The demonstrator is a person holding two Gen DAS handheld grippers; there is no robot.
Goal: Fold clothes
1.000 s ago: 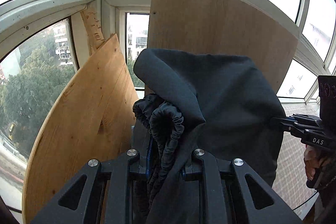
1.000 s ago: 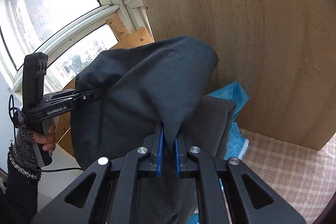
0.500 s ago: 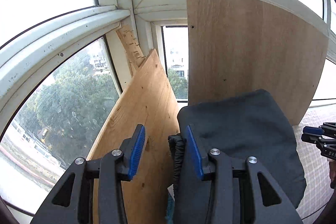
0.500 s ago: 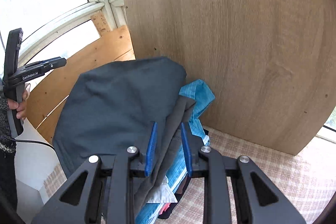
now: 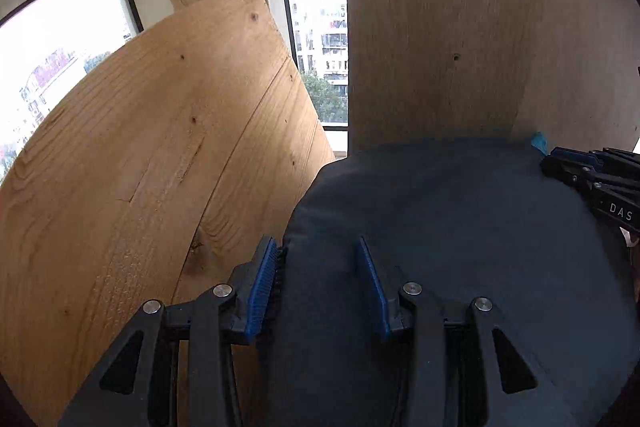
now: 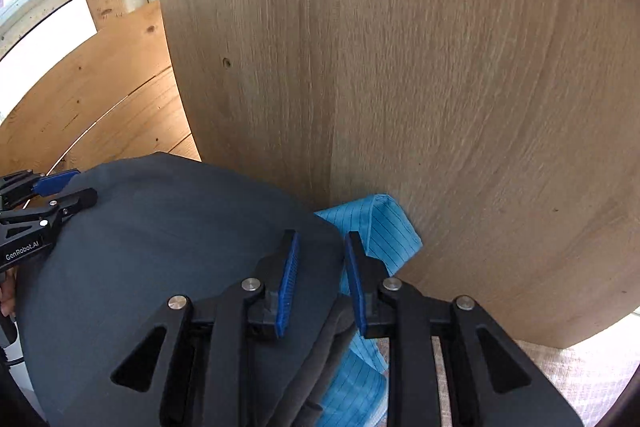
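Both jaws apart, nothing held. Left hand-held gripper (image 5: 318, 281) spread wide over the left edge of the dark grey folded garment (image 5: 460, 227). Right hand-held gripper (image 6: 320, 277) parted more narrowly over its right edge. Garment lies flat atop a blue striped garment (image 6: 380, 231), against the wooden board (image 6: 400, 67). Checked cloth (image 6: 600, 367) lower right.
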